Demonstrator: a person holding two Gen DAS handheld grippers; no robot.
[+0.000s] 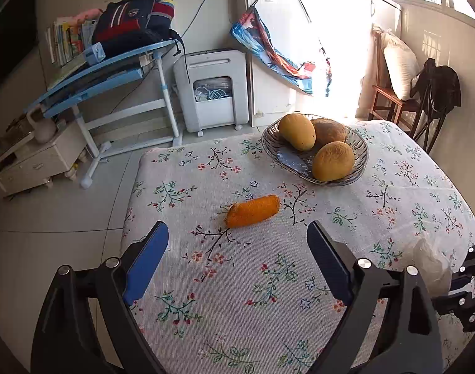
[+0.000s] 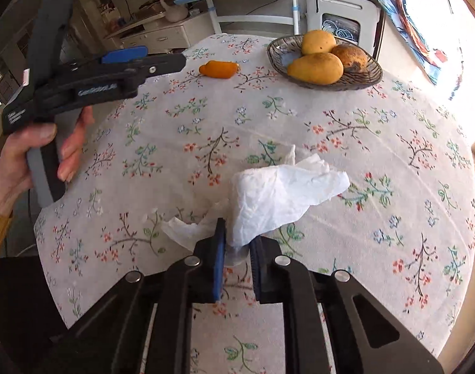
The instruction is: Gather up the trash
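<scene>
An orange peel [image 1: 252,211] lies on the floral tablecloth [image 1: 237,296], just ahead of my left gripper [image 1: 237,233], which is open and empty above the cloth. The peel also shows in the right wrist view [image 2: 218,69], far left of centre. My right gripper [image 2: 237,237] is shut on a crumpled white tissue [image 2: 281,193] and holds it over the table. The tissue shows faintly at the right edge of the left wrist view [image 1: 430,261]. The left gripper [image 2: 162,59] appears in the right wrist view, held in a hand, short of the peel.
A glass bowl [image 1: 360,148] with three mangoes [image 1: 332,161] stands at the table's far side, also in the right wrist view [image 2: 356,81]. Beyond the table are a blue desk [image 1: 91,74], a white appliance [image 1: 212,90] and a wooden chair [image 1: 390,93].
</scene>
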